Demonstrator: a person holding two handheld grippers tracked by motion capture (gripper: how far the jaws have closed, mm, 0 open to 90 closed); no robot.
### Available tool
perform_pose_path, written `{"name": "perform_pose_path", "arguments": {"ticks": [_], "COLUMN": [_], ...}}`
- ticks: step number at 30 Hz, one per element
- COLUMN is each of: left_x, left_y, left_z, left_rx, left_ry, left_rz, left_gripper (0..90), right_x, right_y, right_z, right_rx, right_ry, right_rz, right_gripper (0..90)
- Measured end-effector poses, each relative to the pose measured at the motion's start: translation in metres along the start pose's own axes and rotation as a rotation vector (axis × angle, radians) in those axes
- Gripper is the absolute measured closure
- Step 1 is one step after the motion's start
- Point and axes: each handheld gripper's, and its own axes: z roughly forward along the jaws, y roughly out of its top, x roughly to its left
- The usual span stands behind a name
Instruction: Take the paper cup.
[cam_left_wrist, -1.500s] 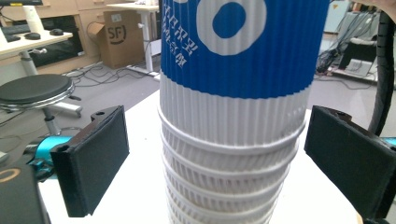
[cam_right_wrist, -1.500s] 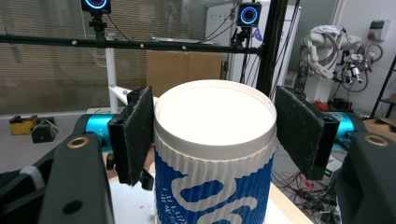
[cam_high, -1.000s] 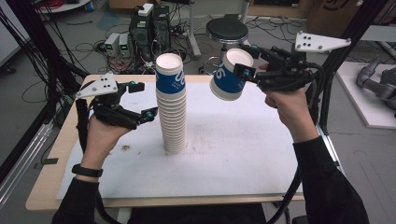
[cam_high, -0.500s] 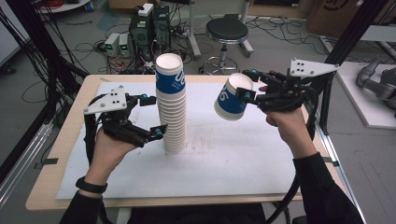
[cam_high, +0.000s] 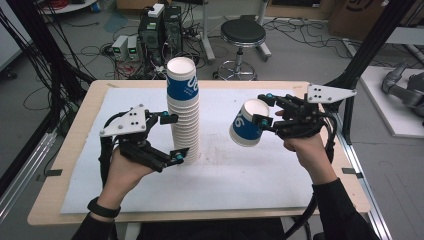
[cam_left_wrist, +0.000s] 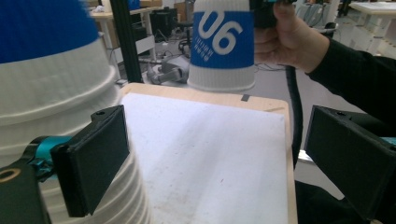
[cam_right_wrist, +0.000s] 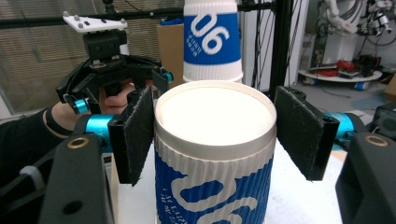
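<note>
1. The right hand-held gripper (cam_high: 264, 109) is clamped on one blue-and-white ribbed paper cup (cam_high: 246, 124), held tilted in the air at 3 o'clock of the tall stack of matching paper cups (cam_high: 183, 107).
2. The left hand-held gripper (cam_high: 171, 137), jaws spread, straddles the stack's lower part on the white-covered bench (cam_high: 250, 175).
3. Judged: one cup is separated; setting it down remains.

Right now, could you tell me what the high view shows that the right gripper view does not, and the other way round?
The high view alone takes in the whole table, the white mat and the stool behind it, with the base of the cup stack between the open jaws of the left gripper. The right gripper view alone shows the pads of the right gripper pressed against the ribbed wall of the single cup, just under its rim. Both show the stack, the held cup and the left gripper.
</note>
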Motion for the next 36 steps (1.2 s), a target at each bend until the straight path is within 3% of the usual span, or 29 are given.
{"name": "perform_pose_path", "arguments": {"ticks": [5, 14, 19, 25, 36], "left_x": [-0.008, -0.010, -0.009, -0.009, -0.007], "left_y": [-0.001, -0.012, -0.017, -0.019, -0.021], "left_z": [0.014, 0.031, 0.038, 0.041, 0.038], "left_rx": [0.013, 0.025, 0.034, 0.037, 0.034], "left_ry": [-0.039, -0.052, -0.065, -0.075, -0.055], "left_rz": [0.007, 0.001, -0.006, -0.007, -0.004], "left_gripper": [6.6, 6.6, 6.6, 6.6, 6.6], "right_x": [0.001, 0.004, 0.005, 0.006, 0.005], "right_y": [-0.008, -0.021, -0.031, -0.033, -0.033], "right_z": [-0.001, -0.006, -0.006, -0.009, -0.006], "right_rx": [0.006, 0.009, 0.045, 0.042, 0.044], "right_ry": [0.009, 0.019, 0.009, 0.001, 0.008], "right_rz": [0.014, 0.023, 0.024, 0.022, 0.019], "right_gripper": [31.7, 31.8, 31.8, 31.8, 31.8]}}
